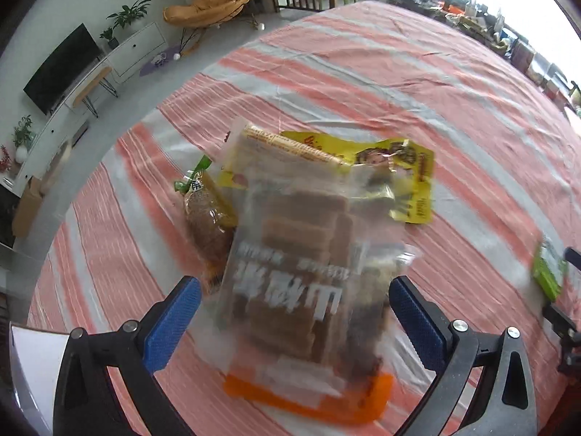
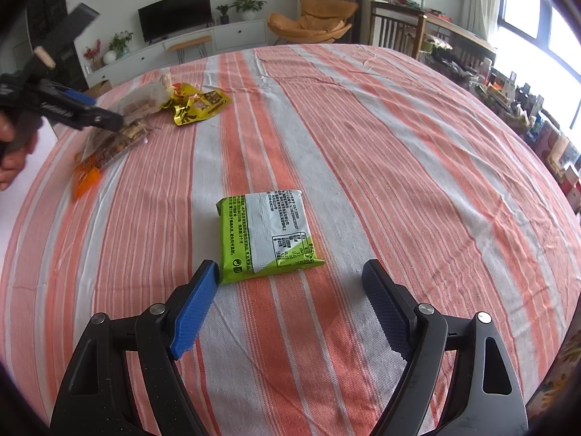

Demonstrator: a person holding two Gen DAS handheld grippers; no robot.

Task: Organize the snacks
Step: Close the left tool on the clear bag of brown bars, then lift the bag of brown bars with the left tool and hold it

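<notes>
Striped orange-and-grey cloth is covering the desk (image 2: 363, 116), with a living room, a dark screen and an orange chair lying beyond it.

Ahead of the right tool (image 2: 290, 272), just past its fingertips and slightly toward its left finger, a green and white snack packet (image 2: 267, 234) is lying flat on the cloth. Its long axis is running roughly away from the tool, tilted a little. The right tool is standing released, jaws wide and nothing between them, and the packet's near edge is sitting almost level with the left fingertip.

Far off to that tool's left, the left tool (image 1: 294, 290) is hanging over the gathered pile: a clear bag of brown bars with an orange strip (image 1: 290, 283) on top, a yellow packet (image 1: 410, 178) behind it and a small brown snack with a green end (image 1: 207, 214) beside it. The clear bag is showing between the left tool's spread fingers, and the pads are not pressing on it, so that tool is reading as released.

Judging by this, the green packet is the one still apart from the pile, and the right hand is far nearer to it; the tool would need to straddle the packet's short width.
</notes>
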